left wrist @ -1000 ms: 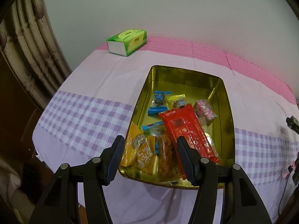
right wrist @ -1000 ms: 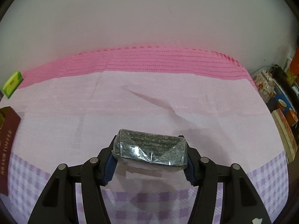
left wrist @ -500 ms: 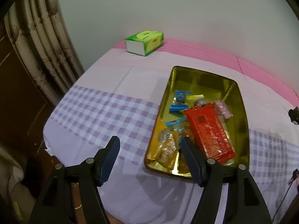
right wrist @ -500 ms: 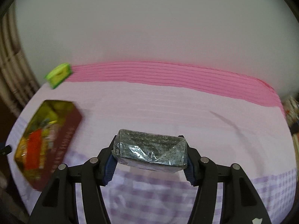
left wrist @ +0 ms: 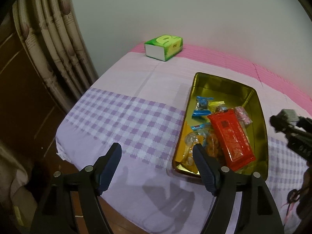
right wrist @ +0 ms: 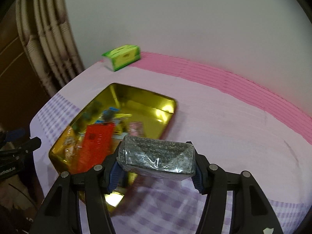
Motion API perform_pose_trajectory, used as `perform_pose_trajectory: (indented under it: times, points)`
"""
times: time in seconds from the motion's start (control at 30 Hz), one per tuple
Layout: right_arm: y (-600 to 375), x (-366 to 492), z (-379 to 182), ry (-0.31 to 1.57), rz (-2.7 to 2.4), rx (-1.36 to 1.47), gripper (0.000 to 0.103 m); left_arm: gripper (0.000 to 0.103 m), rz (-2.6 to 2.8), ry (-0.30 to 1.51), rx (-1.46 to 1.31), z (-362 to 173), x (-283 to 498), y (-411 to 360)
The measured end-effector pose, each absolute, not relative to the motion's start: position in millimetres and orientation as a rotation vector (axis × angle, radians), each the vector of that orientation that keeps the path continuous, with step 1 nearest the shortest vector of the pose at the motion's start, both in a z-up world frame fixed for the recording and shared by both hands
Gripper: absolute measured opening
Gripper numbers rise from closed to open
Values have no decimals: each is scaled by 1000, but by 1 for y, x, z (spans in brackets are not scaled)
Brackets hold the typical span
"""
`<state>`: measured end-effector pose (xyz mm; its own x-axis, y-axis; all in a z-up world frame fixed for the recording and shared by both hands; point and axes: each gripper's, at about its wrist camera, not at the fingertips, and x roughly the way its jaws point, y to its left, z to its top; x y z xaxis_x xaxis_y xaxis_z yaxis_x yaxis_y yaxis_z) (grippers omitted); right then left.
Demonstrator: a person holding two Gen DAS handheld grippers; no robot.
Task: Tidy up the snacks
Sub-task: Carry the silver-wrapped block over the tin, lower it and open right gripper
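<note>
A gold tin tray (left wrist: 228, 81) lies on the pink and purple checked cloth, holding a long red packet (left wrist: 232, 136), a blue wrapped sweet (left wrist: 201, 108), orange snack bags (left wrist: 210, 144) and a pink wrapped sweet (left wrist: 242, 115). My left gripper (left wrist: 157, 160) hovers just left of the tray's near corner, its jaws opening with nothing between them. My right gripper (right wrist: 156, 159) is shut on a dark speckled block in clear wrap (right wrist: 157, 158), held above the near right side of the tray (right wrist: 136, 97). In the left wrist view the right gripper (left wrist: 290, 128) shows at the right edge.
A green tissue box (left wrist: 164, 46) stands at the table's far left corner by the wall. A patterned curtain (left wrist: 48, 39) and dark wood hang left of the table. The table's left and near edges drop off close to the tray.
My left gripper drew back to the left off the tray and its jaws widened. My right gripper swung left with the dark block, bringing the tray and tissue box into its view.
</note>
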<state>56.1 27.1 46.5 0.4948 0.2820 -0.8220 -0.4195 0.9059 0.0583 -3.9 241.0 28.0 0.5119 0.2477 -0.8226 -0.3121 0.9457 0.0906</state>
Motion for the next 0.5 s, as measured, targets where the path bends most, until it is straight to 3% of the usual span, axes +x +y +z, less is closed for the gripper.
perform_pose_trajectory:
  times: [0.5]
  points:
    - [88,72,18,998,449,-229,56,76,379,1001,-76,26,-12,253]
